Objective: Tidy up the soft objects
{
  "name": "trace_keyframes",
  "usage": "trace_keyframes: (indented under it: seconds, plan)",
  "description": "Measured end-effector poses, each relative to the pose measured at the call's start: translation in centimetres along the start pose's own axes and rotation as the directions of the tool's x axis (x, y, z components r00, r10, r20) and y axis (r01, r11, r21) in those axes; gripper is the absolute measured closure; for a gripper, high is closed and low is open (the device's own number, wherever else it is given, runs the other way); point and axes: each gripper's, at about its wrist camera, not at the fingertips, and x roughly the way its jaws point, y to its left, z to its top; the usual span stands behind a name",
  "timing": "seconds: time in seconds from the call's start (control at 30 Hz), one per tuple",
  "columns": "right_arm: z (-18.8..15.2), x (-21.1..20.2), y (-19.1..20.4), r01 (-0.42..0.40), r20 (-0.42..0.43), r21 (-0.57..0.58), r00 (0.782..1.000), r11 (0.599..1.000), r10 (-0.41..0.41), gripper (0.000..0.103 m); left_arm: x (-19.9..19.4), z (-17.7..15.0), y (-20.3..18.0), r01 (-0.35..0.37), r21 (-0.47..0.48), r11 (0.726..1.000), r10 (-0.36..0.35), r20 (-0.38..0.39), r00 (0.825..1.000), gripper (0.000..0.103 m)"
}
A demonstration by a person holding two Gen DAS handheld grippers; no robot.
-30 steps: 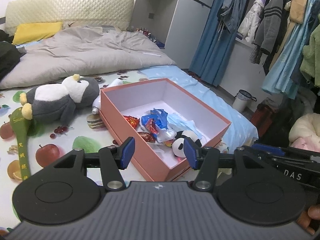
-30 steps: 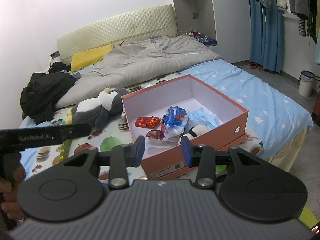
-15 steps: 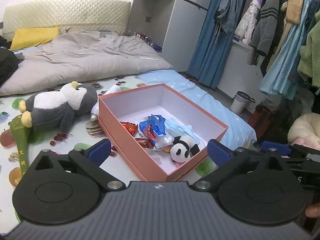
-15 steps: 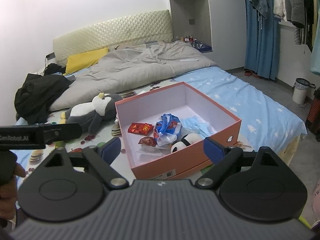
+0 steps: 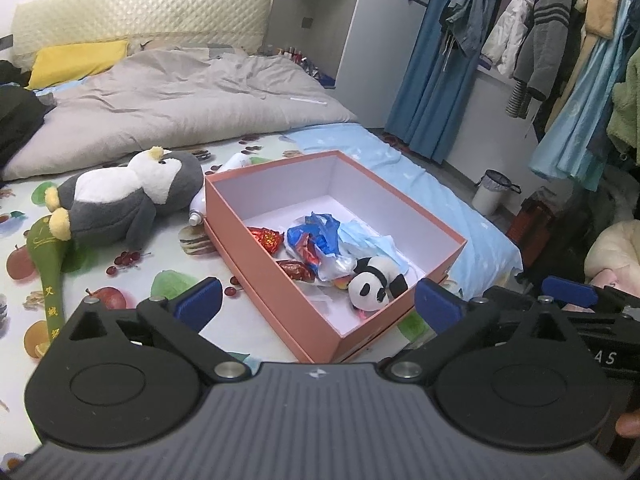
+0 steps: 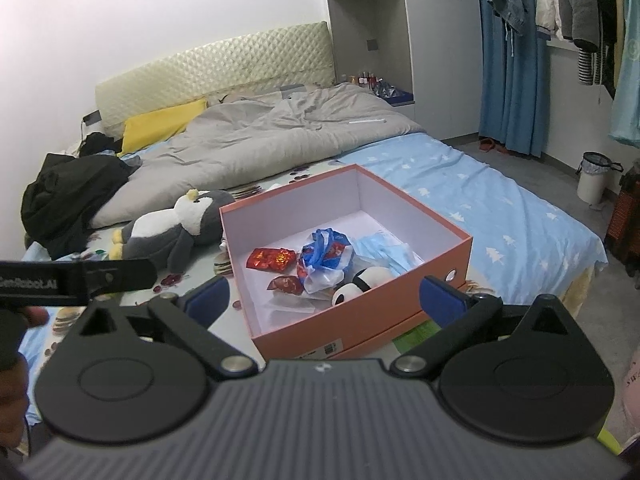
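Note:
An open pink box [image 5: 280, 288] [image 6: 360, 322] sits on the bed. Inside lie a small panda plush [image 5: 374, 282] [image 6: 360, 282], red wrappers [image 5: 266, 238], a blue and white plastic bag [image 5: 316, 240] [image 6: 324, 256] and blue masks [image 5: 368, 240]. A grey and white penguin plush [image 5: 124, 196] [image 6: 172, 228] lies on the bed left of the box. A green soft stick [image 5: 48, 264] lies beside the penguin. My left gripper [image 5: 318, 304] is open and empty, held in front of the box. My right gripper [image 6: 324, 300] is open and empty, also in front of the box.
A grey duvet [image 5: 172, 108] and yellow pillow [image 5: 72, 60] lie at the bed's far end. Black clothes [image 6: 68, 196] are piled at the left. A white bottle [image 5: 200, 208] lies behind the box. Hanging clothes [image 5: 560, 40] and a small bin [image 5: 494, 192] are on the right.
Both grippers have opened wide from nearly shut and pulled back a little from the box. The panda plush lies in the box in full view.

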Motion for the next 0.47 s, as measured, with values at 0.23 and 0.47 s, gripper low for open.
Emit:
trace_keyframes:
  seconds: [0.23, 0.47]
  plan:
    - [-0.05, 0.05, 0.13, -0.002, -0.005, -0.004, 1.0, 1.0, 0.002, 0.0, 0.22, -0.04, 0.05, -0.006, -0.006, 1.0, 0.006, -0.008, 1.0, 0.0]
    - [-0.14, 0.19, -0.09, -0.005, -0.011, 0.014, 1.0, 1.0, 0.005, 0.0, 0.3, -0.09, 0.01, -0.01, -0.009, 1.0, 0.01, 0.005, 1.0, 0.0]
